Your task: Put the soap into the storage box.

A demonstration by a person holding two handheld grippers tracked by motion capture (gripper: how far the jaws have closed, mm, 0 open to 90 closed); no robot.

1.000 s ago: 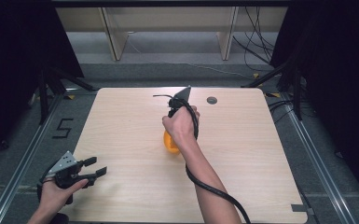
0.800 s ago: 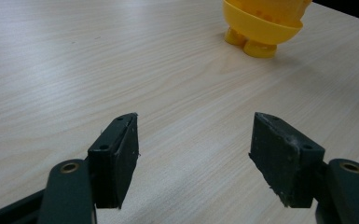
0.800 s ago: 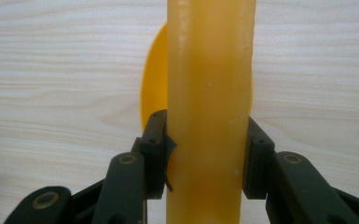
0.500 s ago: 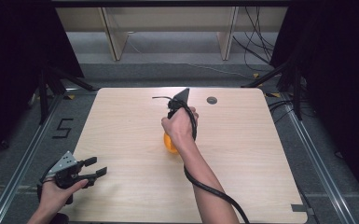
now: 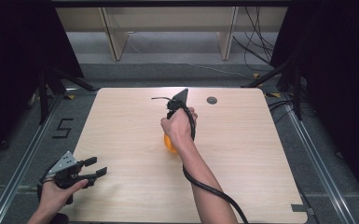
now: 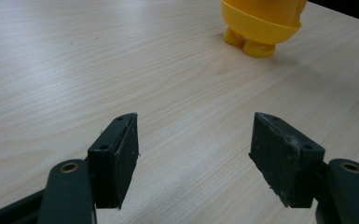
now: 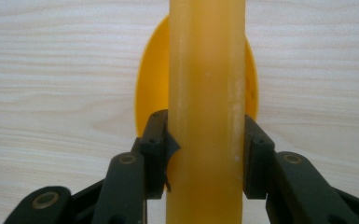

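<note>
Right claw (image 7: 204,154) is clamped on a pale yellow cylinder (image 7: 205,93), both black jaws pressed flat against its sides in the right gripper view, and behind the cylinder a brighter orange-yellow rounded base (image 7: 147,88) spreads out over the wood grain. In the high view that orange object (image 5: 169,143) peeks out just below the person's right hand (image 5: 179,126), a little above the centre of the frame, with the right claw pointing toward the far edge of the surface (image 5: 242,154) and its black cable trailing back along the forearm to the bottom edge. From the left gripper view the same object sits at the top right of the frame, a yellow domed body (image 6: 261,18) standing on two small rounded feet on the wood. Left claw (image 6: 193,158) is spread wide, jaws well apart, nothing between them. In the high view it sits at the lower left of the frame (image 5: 93,169), held in the left hand (image 5: 56,193) at the near corner of the surface, well apart from the orange object. A small dark round disc (image 5: 211,100) lies near the far edge, right of the right hand
</note>
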